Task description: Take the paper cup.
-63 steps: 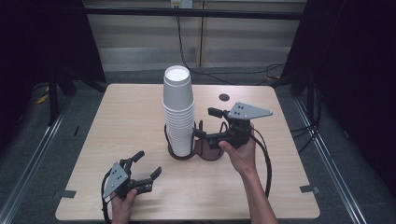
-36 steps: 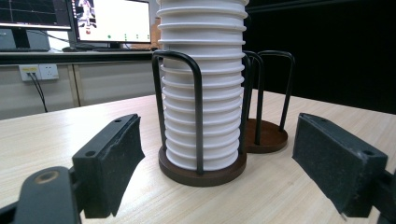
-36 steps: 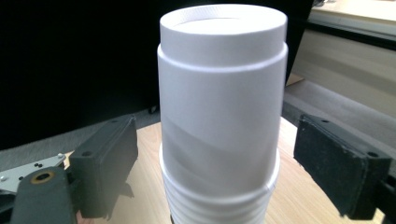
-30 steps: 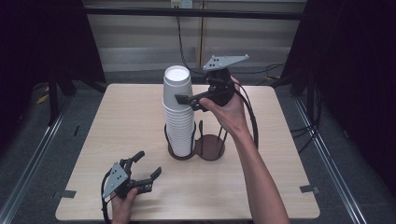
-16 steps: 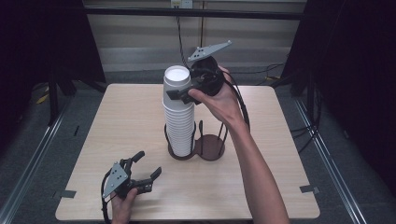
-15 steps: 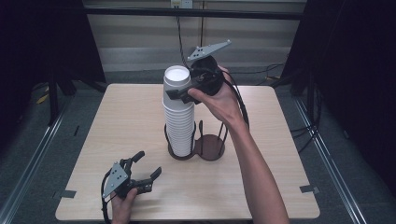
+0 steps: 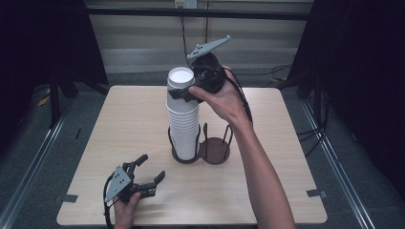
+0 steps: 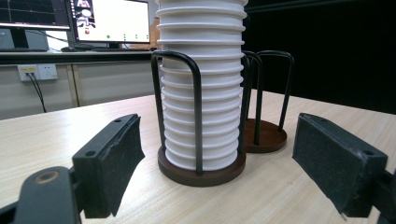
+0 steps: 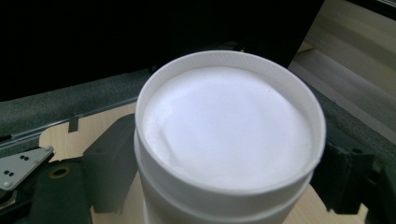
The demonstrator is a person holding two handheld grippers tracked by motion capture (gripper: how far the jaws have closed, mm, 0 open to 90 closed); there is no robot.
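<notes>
From the high view, your right gripper (image 7: 184, 93) sits at the top cup (image 7: 180, 85) of the white cup stack (image 7: 184, 125), a jaw on either side of it. The stack stands in the left ring of the wire cup holder (image 7: 214, 150); the right ring is empty. Your left gripper (image 7: 149, 175) rests near the holder, jaws apart, holding nothing.

In the left gripper view, the pads (image 8: 112, 161) flank the ribbed stack (image 8: 201, 88) from a distance.

In the right gripper view, the pads (image 9: 111, 163) frame the top cup (image 9: 229, 126); whether they press on it, you cannot tell.

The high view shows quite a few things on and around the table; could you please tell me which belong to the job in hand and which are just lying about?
In the job:
- stack of white cups
- top cup, between the right gripper jaws
- two-ring cup holder

Lying about:
- left gripper, idle, jaws open
- tape marks on the table
- monitors
</notes>
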